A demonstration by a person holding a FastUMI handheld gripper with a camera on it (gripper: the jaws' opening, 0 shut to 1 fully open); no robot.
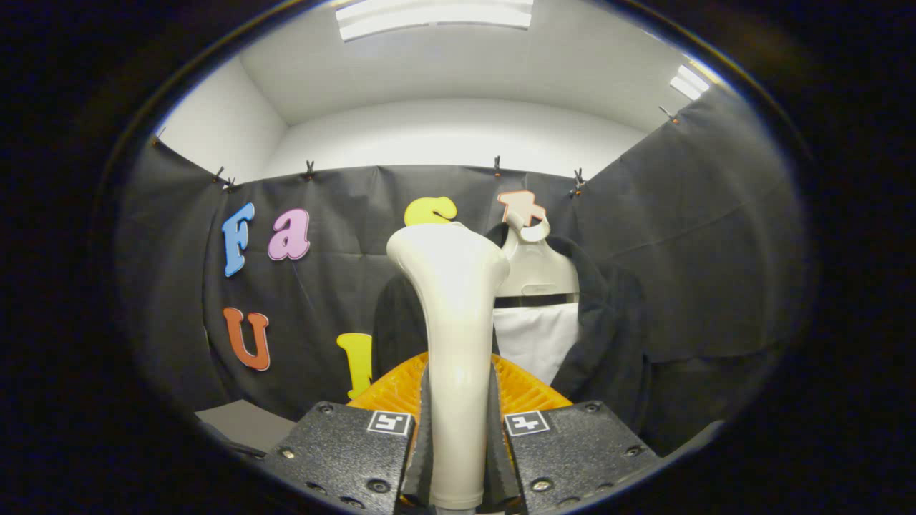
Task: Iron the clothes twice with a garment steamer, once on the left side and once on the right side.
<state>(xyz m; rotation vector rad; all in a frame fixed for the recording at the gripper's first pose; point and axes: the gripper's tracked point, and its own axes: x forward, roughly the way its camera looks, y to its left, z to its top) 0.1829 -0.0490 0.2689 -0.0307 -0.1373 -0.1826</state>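
Steamer look: my garment steamer is a smooth, glossy cream thing, slim down the handle and flaring out into a wide rounded head up top.

Tongs: my tongs are closed down tight on the steamer's handle, one finger pressing each side, so it's properly gripped.

Which way it points: long axis runs straight up from between my fingers, pretty much upright, head end topmost and leaning a touch to one side.

Where it sits: right in front of the clothes, covering part of them.

Clothes: a dark jacket over a white shirt, hung on a pale hanger against the black cloth wall, just beyond the steamer head.

Other stuff: there's an orange ribbed thing just ahead of my fingers, behind the handle, can't tell what it is.
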